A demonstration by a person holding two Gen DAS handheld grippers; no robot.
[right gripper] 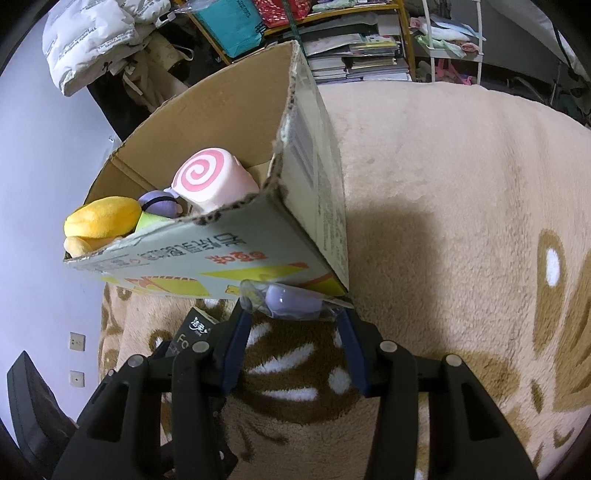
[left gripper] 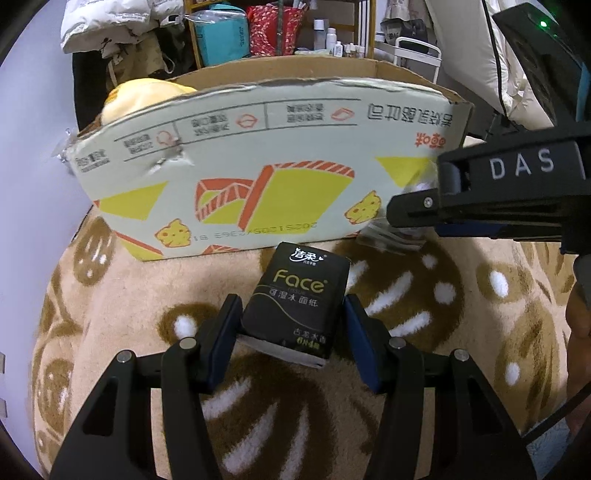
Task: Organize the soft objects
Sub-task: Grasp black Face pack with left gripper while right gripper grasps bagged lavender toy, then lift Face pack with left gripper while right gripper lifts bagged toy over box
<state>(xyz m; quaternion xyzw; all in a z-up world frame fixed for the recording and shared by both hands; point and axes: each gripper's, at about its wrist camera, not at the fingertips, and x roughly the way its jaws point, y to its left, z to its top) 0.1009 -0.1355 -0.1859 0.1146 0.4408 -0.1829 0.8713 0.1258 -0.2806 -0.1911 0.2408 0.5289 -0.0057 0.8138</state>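
Note:
A black "Face" tissue pack (left gripper: 295, 295) sits between the blue pads of my left gripper (left gripper: 292, 304), which is shut on it just above the beige blanket (left gripper: 110, 325). My right gripper (right gripper: 293, 312) is shut on a clear-wrapped pale purple soft item (right gripper: 291, 299) at the near right corner of the cardboard box (right gripper: 221, 258). In the left wrist view that gripper (left gripper: 406, 214) reaches in from the right, in front of the box (left gripper: 258, 147). Inside the box lie a pink swirl plush (right gripper: 210, 177), a yellow plush (right gripper: 99, 218) and a purple one (right gripper: 159, 203).
The blanket (right gripper: 443, 184) spreads wide to the right of the box. Behind it stand a yellow-framed shelf (right gripper: 332, 22) with bags and stacked books, a white padded jacket (right gripper: 88, 40) and a white cart (left gripper: 417, 51). A pale wall with sockets (right gripper: 77, 341) is on the left.

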